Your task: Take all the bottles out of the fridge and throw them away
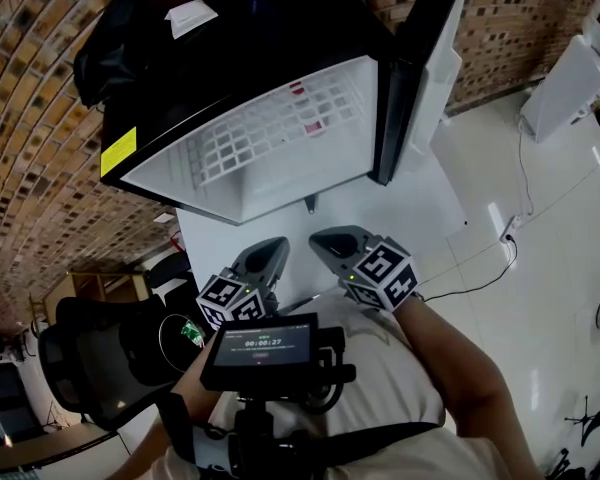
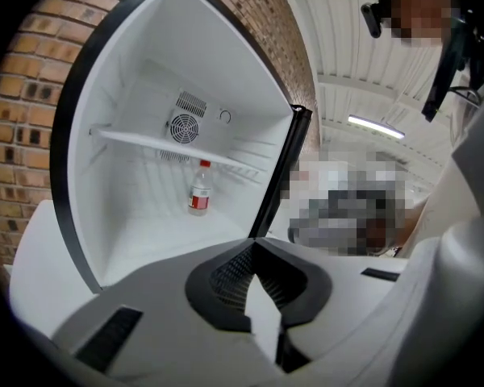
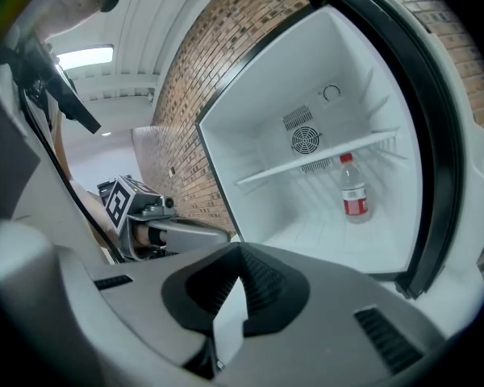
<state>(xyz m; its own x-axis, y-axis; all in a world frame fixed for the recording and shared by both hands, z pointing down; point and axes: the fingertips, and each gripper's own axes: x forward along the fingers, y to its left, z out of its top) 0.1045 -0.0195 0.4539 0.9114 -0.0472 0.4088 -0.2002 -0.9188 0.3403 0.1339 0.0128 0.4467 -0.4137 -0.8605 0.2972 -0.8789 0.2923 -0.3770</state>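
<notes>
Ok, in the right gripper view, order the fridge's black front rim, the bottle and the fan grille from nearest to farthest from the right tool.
1. The fridge's black front rim, low right, just beyond the right tool.
2. The bottle, right of centre, upright on the fridge floor below the shelf.
3. The fan grille, on the back wall above the shelf.

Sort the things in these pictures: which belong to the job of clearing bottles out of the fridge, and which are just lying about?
Job: fridge, door open; bottle standing inside it, under the shelf; left gripper and right gripper, jaws shut, empty.
Lying about: black bag and paper on the fridge's top; office chair; cable on the floor.
</notes>
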